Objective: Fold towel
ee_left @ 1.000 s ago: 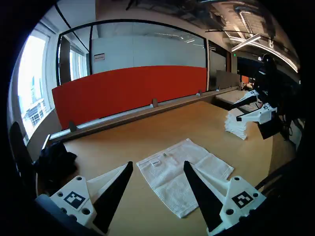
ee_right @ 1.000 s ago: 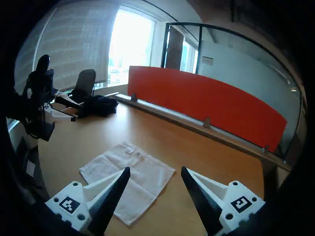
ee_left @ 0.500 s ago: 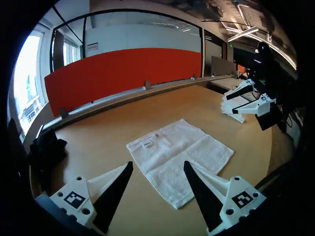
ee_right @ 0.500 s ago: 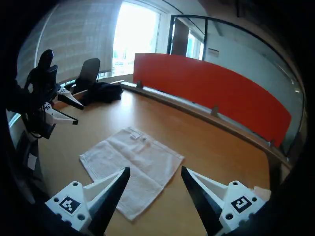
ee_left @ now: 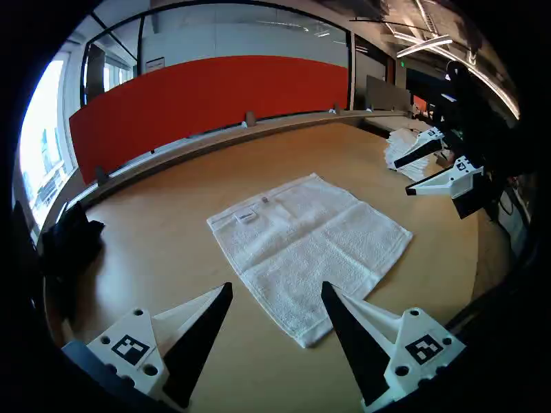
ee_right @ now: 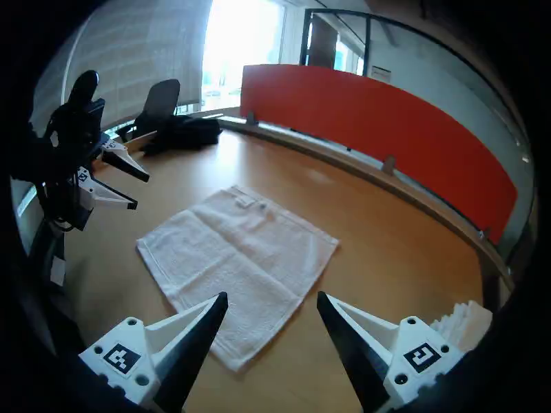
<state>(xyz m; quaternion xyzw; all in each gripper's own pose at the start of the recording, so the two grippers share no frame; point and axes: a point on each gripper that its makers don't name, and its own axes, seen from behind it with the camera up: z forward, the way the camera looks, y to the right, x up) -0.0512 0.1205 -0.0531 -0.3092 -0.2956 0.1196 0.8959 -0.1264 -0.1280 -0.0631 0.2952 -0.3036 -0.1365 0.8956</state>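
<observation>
**Soft towel lies flat, both grippers open and empty**

The white towel lies spread out flat on the wooden table, between the two grippers. The left gripper hangs over one near corner of the towel. Its two fingers are wide apart and hold nothing. The right gripper hangs over the other side, and its fingers are wide apart and empty too.

The towel looks light, soft and floppy. It will likely sag and bend when lifted, not stay stiff. It does not look slippery or easy to break. A good place to pinch it is probably a corner or the edge nearest each gripper.

A small tag sits by the far edge. More folded towels are stacked far off on the right.
</observation>
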